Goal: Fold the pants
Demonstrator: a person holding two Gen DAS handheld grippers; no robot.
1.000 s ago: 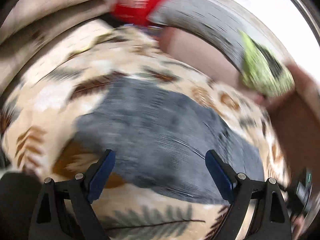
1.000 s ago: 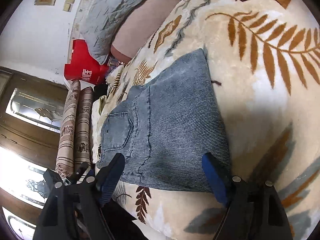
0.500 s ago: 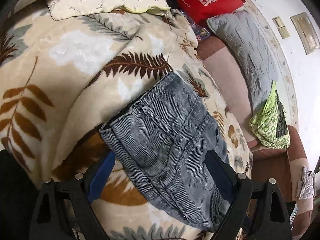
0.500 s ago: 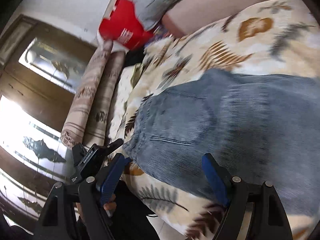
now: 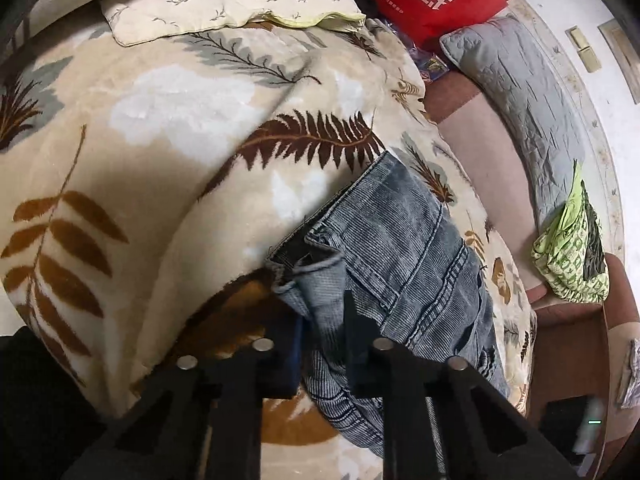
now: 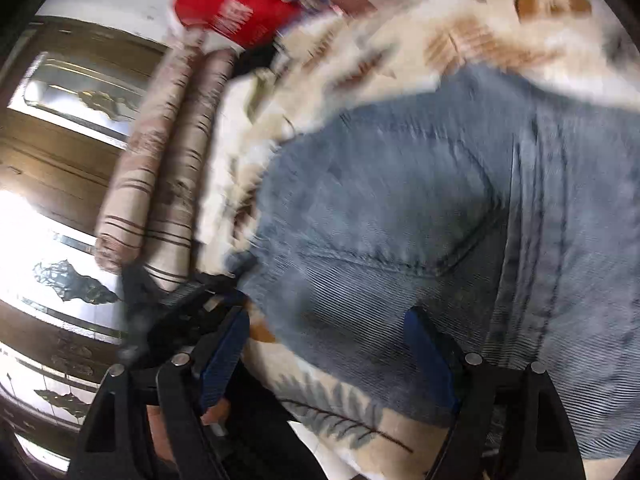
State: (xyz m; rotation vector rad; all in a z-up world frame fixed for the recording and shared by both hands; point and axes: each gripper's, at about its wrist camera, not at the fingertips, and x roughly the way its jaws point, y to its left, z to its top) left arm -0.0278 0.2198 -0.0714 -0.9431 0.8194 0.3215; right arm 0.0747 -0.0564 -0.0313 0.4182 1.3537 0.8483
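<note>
left claw (image 5: pixel 323 326) has just pinched ribbed, seemingly corduroy pants (image 5: pixel 404 256).

a home bedroom: leaf-print blanket (image 5: pixel 168 168), pillow (image 5: pixel 224 4), ornate wooden door (image 6: pixel 60 128).

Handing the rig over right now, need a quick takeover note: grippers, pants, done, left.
Left gripper: jaws have just been closing, now shut on the pants at a bunched waistband corner.
Right gripper: open, holding nothing, low over the pants' near edge by the back pocket; view blurred.
Pants: already doubled over, lying on the fern-print blanket.
Done: left corner gripped.
Left: likely grip with the right, then make the next fold.
</note>
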